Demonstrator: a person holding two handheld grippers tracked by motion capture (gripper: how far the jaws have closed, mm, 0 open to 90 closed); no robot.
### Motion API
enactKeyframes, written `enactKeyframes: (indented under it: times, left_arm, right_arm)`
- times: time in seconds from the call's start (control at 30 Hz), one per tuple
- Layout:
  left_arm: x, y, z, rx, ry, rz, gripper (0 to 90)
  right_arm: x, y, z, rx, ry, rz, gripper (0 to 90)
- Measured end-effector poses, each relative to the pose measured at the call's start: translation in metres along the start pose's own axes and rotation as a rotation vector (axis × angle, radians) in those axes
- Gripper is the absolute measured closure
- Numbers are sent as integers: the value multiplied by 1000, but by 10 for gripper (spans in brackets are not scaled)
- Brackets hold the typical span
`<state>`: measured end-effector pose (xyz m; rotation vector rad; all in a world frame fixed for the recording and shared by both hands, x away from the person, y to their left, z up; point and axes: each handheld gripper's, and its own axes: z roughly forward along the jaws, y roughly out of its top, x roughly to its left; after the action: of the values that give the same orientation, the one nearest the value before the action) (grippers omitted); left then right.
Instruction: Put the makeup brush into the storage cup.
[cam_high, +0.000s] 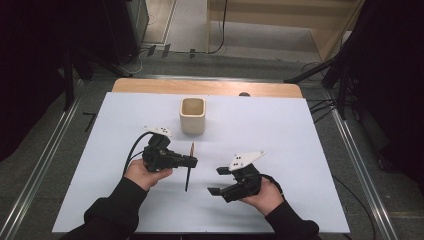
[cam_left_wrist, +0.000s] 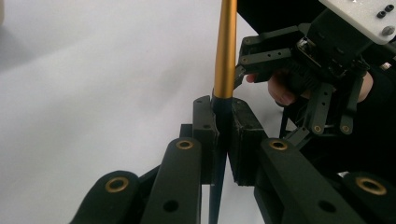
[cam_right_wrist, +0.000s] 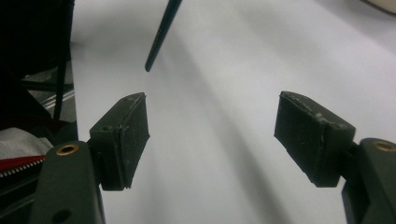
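A thin brush with a dark handle and a golden ferrule stands nearly upright over the middle of the white table top. My left gripper is shut on it about halfway along. In the left gripper view the pads pinch the dark handle just below the golden ferrule. My right gripper hovers to the right of the brush, open and empty. In the right gripper view the jaws stand wide apart, and the brush's dark tail end hangs ahead of the left pad.
A beige square cup stands open-topped at the back centre of the table. Bare white surface lies to the left and right of both hands. Metal rails run along both sides of the table, and the wooden back edge borders the far side.
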<state>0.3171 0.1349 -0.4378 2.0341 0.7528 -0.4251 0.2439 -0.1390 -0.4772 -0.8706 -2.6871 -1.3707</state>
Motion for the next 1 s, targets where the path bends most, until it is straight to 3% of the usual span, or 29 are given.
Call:
enactKeyframes:
  times: [0.57, 1.0]
  left_arm:
    - [1, -1, -4, -9, 31, 8, 830]
    - [0, -1, -4, -13, 42, 14, 831]
  right_arm:
    - [-11, -11, -22, -17, -53, -36, 258]
    - [-19, -20, -37, -22, -94, -26, 257]
